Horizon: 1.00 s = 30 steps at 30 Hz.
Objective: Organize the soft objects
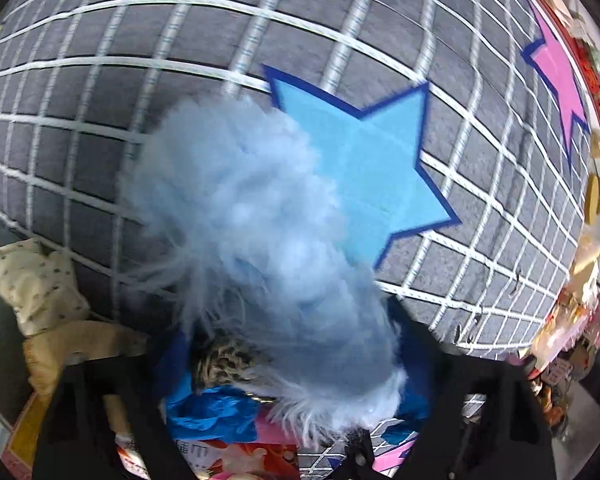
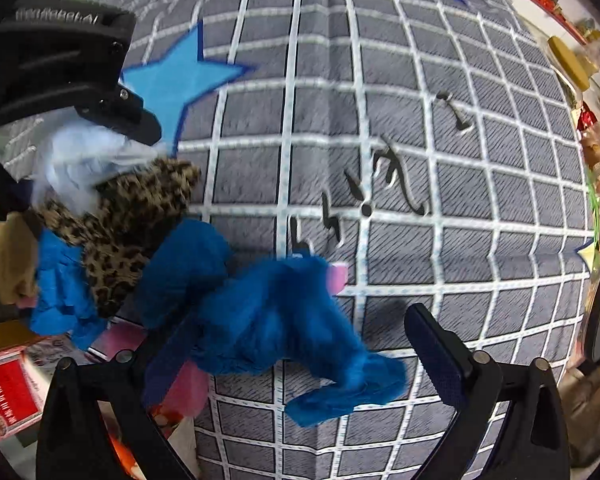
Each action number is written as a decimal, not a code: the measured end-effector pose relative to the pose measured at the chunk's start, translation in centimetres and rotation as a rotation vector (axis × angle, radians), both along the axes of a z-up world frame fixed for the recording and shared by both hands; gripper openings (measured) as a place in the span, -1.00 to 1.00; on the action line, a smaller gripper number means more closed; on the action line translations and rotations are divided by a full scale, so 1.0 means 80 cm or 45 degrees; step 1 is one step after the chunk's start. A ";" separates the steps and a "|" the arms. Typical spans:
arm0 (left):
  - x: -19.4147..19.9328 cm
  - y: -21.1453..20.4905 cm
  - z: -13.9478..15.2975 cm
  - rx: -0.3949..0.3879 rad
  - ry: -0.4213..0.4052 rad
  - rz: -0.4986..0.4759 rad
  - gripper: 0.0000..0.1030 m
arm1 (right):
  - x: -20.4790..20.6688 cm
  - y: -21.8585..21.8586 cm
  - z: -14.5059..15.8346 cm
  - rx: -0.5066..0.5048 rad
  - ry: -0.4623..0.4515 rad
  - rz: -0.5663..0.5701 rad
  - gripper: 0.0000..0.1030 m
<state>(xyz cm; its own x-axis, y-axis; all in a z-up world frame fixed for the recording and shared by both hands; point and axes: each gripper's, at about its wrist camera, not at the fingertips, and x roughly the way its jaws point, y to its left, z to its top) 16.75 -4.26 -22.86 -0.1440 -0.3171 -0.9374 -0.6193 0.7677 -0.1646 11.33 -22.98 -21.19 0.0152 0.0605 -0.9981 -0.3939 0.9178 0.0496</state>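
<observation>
Right wrist view shows the right gripper point(image 2: 300, 364) pointing down with jaws wide, straddling a dark blue furry piece point(image 2: 268, 312) on the grid-patterned desk point(image 2: 460, 160), apparently poised to grasp it, while the left gripper point(image 2: 112, 120) pinches pale blue fluff point(image 1: 252, 216) beyond them, likely for sorting.

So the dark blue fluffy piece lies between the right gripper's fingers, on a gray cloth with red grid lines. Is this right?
Nearly. The grid lines on the gray cloth are white, not red, as the right wrist view shows. The dark blue fluffy piece does lie between the right gripper's fingers.
</observation>
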 end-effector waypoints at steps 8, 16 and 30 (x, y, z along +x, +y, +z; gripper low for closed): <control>0.004 -0.041 0.043 0.073 -0.188 -0.212 -0.59 | 0.016 -0.042 0.024 0.078 0.000 -0.069 -0.68; -0.010 -0.070 0.112 0.144 -0.416 -0.441 -0.59 | 0.027 -0.124 0.075 0.227 -0.035 -0.246 -0.68; -0.043 -0.055 0.198 0.192 -0.565 -0.647 -0.63 | -0.005 -0.135 0.144 0.288 -0.089 -0.298 -0.68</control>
